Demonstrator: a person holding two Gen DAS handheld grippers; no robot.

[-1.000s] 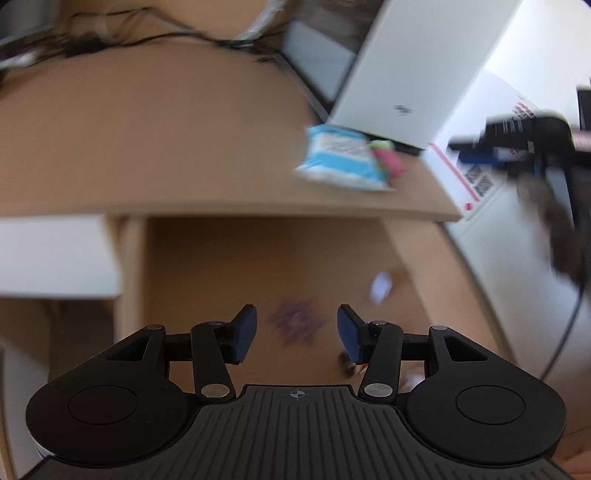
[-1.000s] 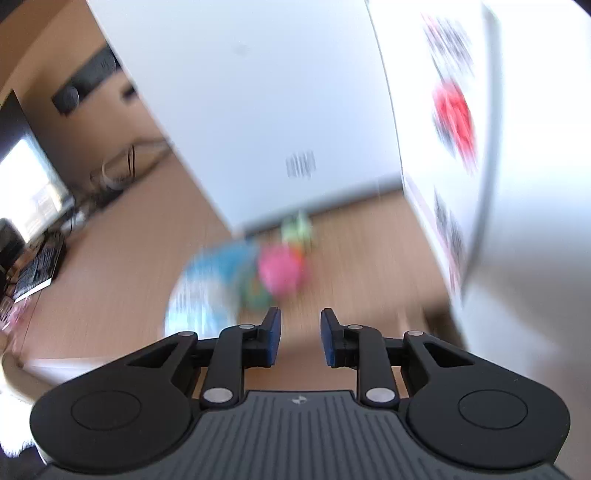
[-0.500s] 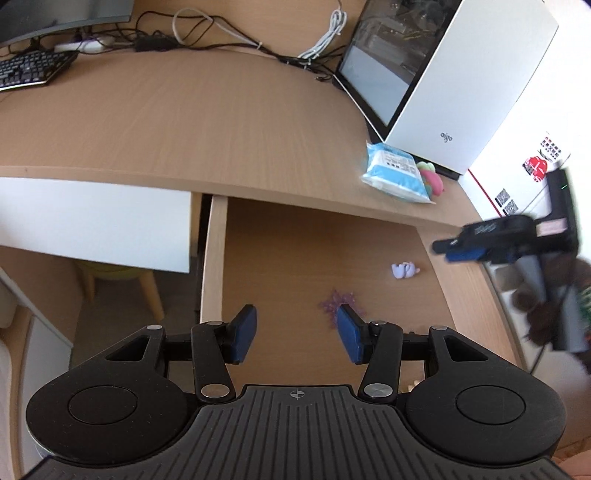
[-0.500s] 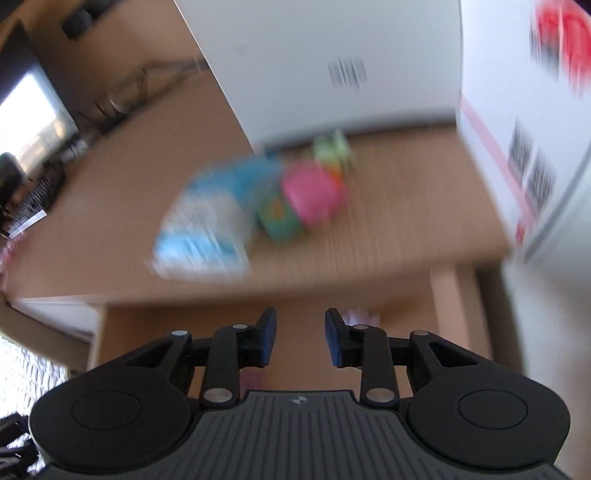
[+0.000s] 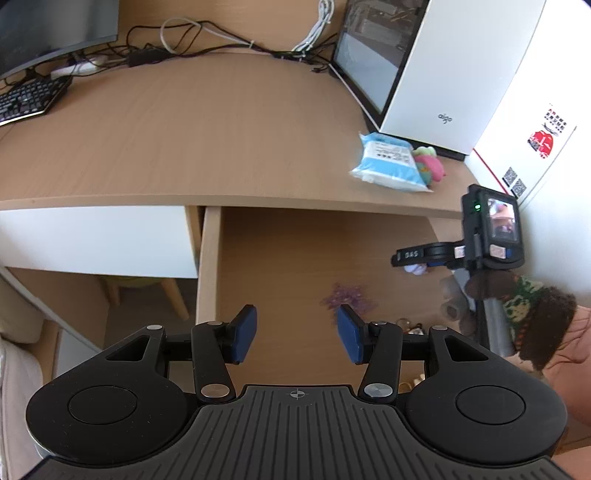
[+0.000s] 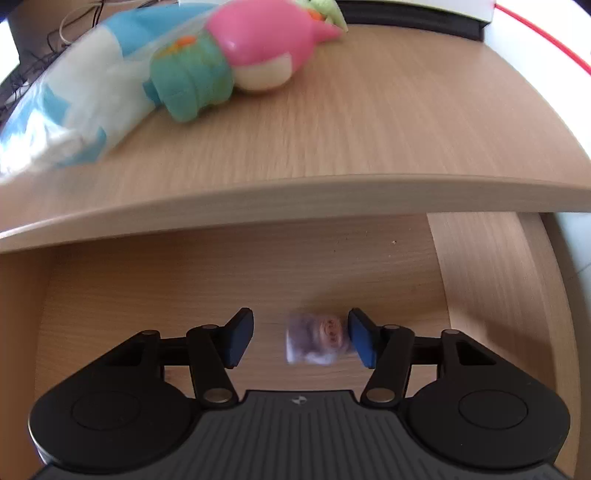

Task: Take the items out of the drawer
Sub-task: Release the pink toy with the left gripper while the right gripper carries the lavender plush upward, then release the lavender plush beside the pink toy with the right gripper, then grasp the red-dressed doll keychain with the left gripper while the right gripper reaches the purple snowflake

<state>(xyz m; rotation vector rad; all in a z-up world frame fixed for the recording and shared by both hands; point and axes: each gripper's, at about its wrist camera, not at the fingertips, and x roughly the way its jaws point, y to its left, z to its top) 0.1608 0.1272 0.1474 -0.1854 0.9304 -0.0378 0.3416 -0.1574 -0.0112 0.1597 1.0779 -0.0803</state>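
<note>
Two grippers, left (image 5: 296,339) and right (image 6: 301,341), fingers spread; one small toy (image 6: 318,343) between right's

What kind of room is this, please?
Probably a home office or study corner: a wooden desk carries a keyboard, a monitor and a white computer case, with an open drawer below.

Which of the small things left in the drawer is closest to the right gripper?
The small pale lilac toy: it lies between the open fingers of the right gripper. The purple spiky piece lies further left, apart.
</note>
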